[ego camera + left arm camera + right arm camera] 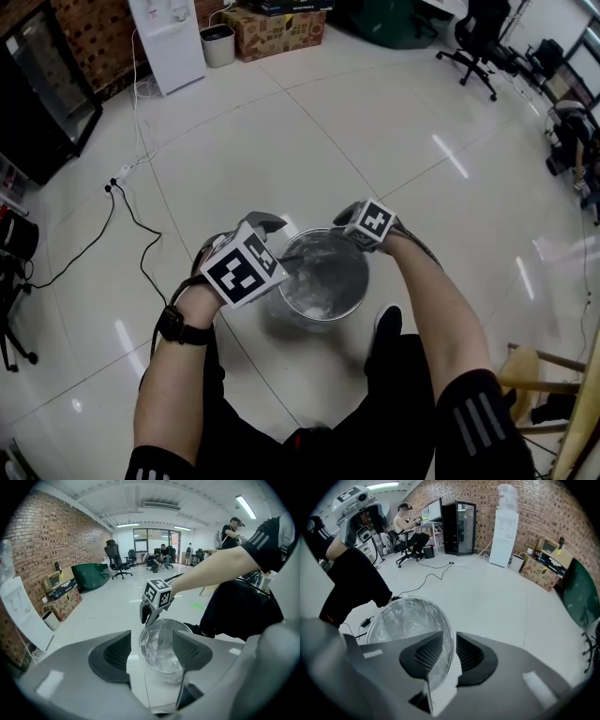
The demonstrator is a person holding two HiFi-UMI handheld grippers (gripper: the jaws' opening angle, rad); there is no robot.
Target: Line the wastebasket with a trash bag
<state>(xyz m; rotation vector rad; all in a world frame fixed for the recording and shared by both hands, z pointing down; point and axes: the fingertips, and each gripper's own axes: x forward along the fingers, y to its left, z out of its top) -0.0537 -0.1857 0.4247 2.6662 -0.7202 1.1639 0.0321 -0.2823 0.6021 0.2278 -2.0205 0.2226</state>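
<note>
While left tongs (152, 640) close empty, right tongs (449, 641) open astride the crinkly bag's rim (440, 611).

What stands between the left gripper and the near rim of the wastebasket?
Nothing visible. The left gripper hangs above the wastebasket, jaws closing on empty air, with open space down to the rim. The right gripper, jaws opening around the trash bag at the far rim, is off that line.

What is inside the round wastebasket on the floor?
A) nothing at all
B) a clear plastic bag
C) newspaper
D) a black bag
B: a clear, crinkled trash bag covers the inner wall of the wastebasket and glints in the light.
</note>
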